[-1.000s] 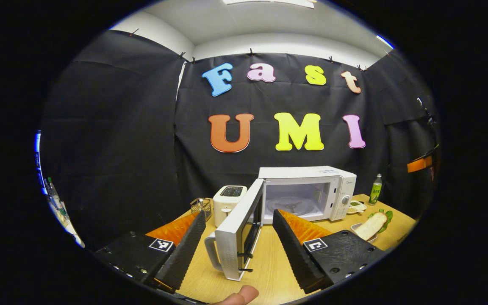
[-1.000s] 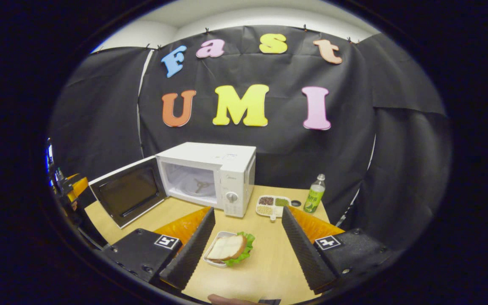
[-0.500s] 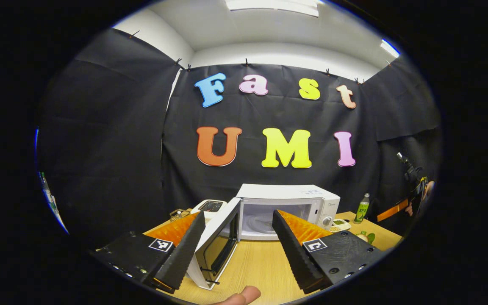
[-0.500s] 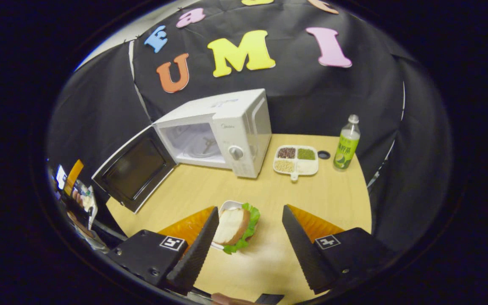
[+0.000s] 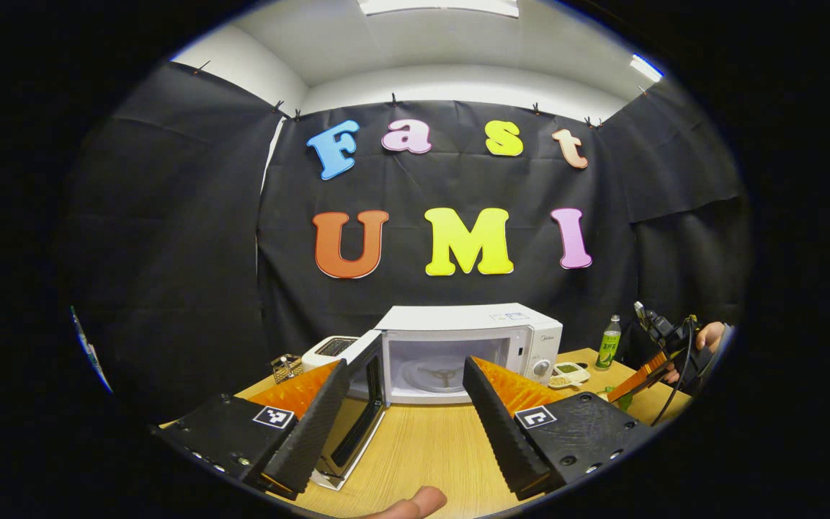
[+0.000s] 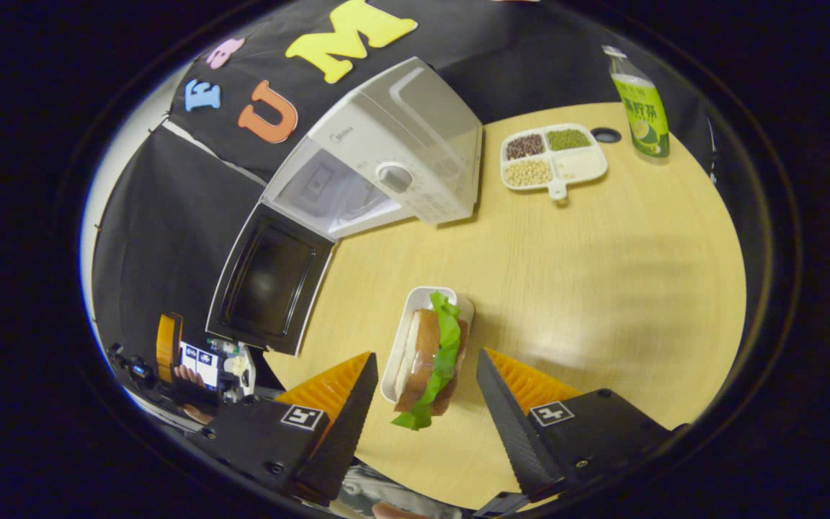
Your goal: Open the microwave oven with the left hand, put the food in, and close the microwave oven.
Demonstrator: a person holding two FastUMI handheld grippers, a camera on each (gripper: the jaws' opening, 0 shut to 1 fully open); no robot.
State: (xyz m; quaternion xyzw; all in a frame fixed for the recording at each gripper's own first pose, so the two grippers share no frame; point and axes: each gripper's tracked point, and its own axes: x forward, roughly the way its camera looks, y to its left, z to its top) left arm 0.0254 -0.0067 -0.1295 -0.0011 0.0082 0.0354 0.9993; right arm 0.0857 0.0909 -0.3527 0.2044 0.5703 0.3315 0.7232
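Note:
The white microwave oven (image 5: 472, 346) (image 6: 400, 158) stands at the back of the wooden table, its door (image 5: 357, 404) (image 6: 271, 277) swung wide open to the left and its cavity bare. A sandwich with lettuce lies in a small white dish (image 6: 426, 353) on the table. My right gripper (image 6: 426, 418) hovers open just above that dish, one finger on each side, not touching it. My left gripper (image 5: 404, 425) is open and holds nothing, drawn back from the door. The right gripper (image 5: 663, 353) and the hand holding it show far right in the left gripper view.
A white toaster (image 5: 328, 351) and a small wire basket (image 5: 285, 366) stand left of the oven. A divided snack tray (image 6: 552, 155) (image 5: 568, 373) and a green bottle (image 6: 642, 108) (image 5: 608, 342) sit to its right. The left gripper (image 6: 199, 360) shows beyond the table edge.
My left gripper drew back from the open door and turned right. My right gripper tipped downward and came in over the sandwich dish, which now lies between its fingers.

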